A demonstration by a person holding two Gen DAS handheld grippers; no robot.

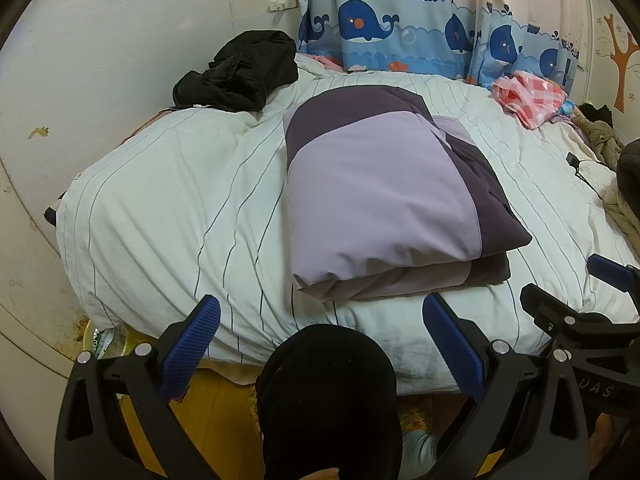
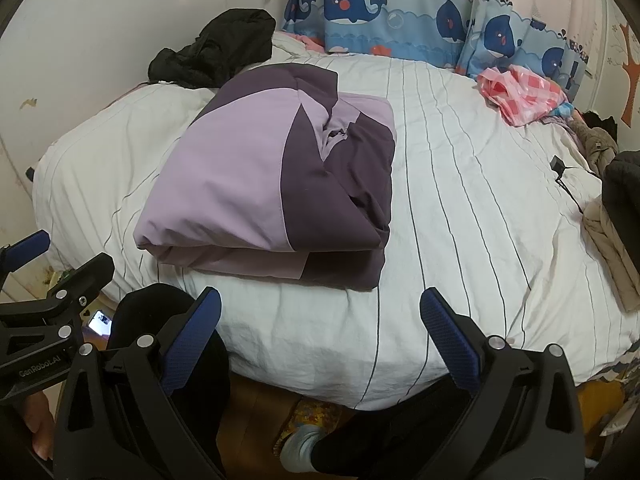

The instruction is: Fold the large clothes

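A folded garment in light and dark purple (image 1: 384,192) lies on the white striped bed (image 1: 168,200); it also shows in the right wrist view (image 2: 272,184). My left gripper (image 1: 320,344) is open and empty, held back over the bed's near edge, short of the garment. My right gripper (image 2: 320,340) is open and empty, also at the near edge, with the garment ahead and to the left. The right gripper shows at the right edge of the left wrist view (image 1: 580,300), and the left gripper at the left edge of the right wrist view (image 2: 44,276).
A crumpled black garment (image 1: 240,72) lies at the far left of the bed, a pink checked cloth (image 1: 528,100) at the far right. Beige clothes (image 2: 608,236) and a black cable (image 2: 560,172) lie on the right. Whale curtains (image 1: 400,28) hang behind. My black-clad knee (image 1: 328,392) is below.
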